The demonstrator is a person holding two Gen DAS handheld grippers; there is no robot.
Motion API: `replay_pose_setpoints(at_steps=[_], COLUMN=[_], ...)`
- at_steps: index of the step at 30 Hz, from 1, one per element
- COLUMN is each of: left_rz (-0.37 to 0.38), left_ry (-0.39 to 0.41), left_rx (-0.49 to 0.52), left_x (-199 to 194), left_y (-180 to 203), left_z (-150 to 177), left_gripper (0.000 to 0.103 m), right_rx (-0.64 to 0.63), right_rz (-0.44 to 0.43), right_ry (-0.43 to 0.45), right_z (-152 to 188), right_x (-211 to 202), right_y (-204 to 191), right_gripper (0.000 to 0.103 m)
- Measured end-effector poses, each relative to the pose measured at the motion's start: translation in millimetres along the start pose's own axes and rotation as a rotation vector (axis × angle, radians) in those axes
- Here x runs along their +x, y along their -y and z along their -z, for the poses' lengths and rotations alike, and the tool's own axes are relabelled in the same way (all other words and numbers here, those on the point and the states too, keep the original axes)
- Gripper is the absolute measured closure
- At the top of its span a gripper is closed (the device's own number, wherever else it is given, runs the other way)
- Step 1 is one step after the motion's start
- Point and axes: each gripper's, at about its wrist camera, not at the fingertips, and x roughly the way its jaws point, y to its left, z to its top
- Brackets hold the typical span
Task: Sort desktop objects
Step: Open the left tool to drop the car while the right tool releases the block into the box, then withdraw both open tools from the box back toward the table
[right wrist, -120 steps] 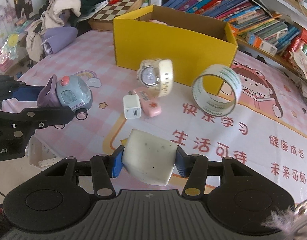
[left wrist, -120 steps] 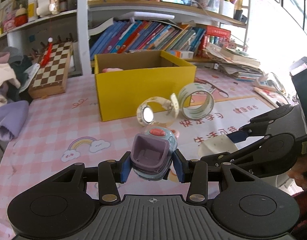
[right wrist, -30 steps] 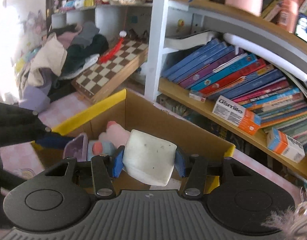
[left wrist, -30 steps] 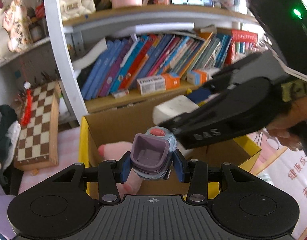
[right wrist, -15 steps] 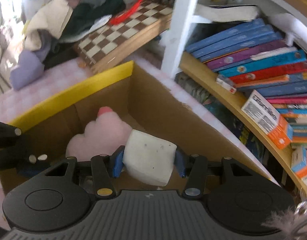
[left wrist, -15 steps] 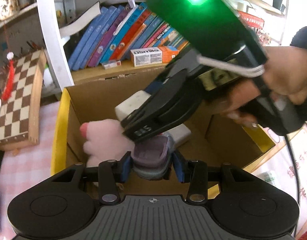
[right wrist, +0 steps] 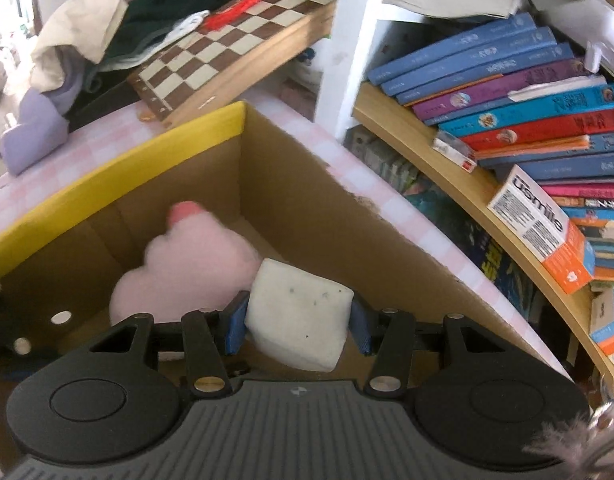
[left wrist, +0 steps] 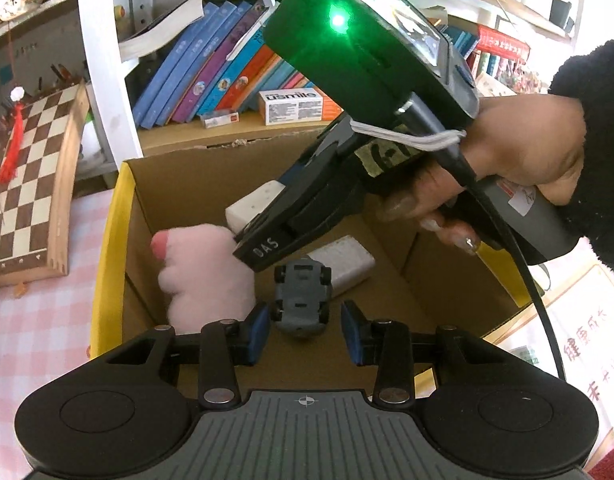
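Black ribbed gripper (left wrist: 305, 334) body, blue pads (left wrist: 260, 333) — fuzzy black sleeve (left wrist: 599, 148), green light.

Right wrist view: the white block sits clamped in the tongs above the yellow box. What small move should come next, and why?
Probably open the right tongs and let the white block drop. Both pads grip it directly over the open yellow box, just above the pink plush toy, and the toy car already lies inside.
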Motion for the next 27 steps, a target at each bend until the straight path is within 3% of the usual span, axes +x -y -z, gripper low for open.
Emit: replay_pose_setpoints(at_steps=[3,6,10,16,18,22,27], left_rz=[-0.006,-0.013,-0.028,-0.047,-0.057,-0.071,-0.095], left_ry=[0.020,0.052,0.083,0.116,0.131,0.171,0.245], left_rx=[0.005,0.000,-0.009,-0.020,-0.019,-0.011,-0.003], left_x=[-6,-13,-22,-32,-37,-50,-71], left_y=[3,3,1,-4,-4,-3,-3], left_z=[1,1,1,3,3,6,14], left_gripper=[0.062,0.051,0.045,0.038,0.032,0.029,0.027], right_rx=[0.013,0.019,0.049,0.055,0.066,0.092,0.093], right_rz=[0.029,0.060,0.057,0.060,0.062,0.072,0.136], right_ry=[0.007,-0.018,-0.042,0.016,0.038,0.115,0.243], right_z=[0,2,5,3,3,4,12], right_x=[-3,-1,3,-15,-24,-48,-91], right_y=[3,7,12,9,9,7,2], right_gripper=[0.055,0.054,0.051,0.039,0.031,0.018,0.017])
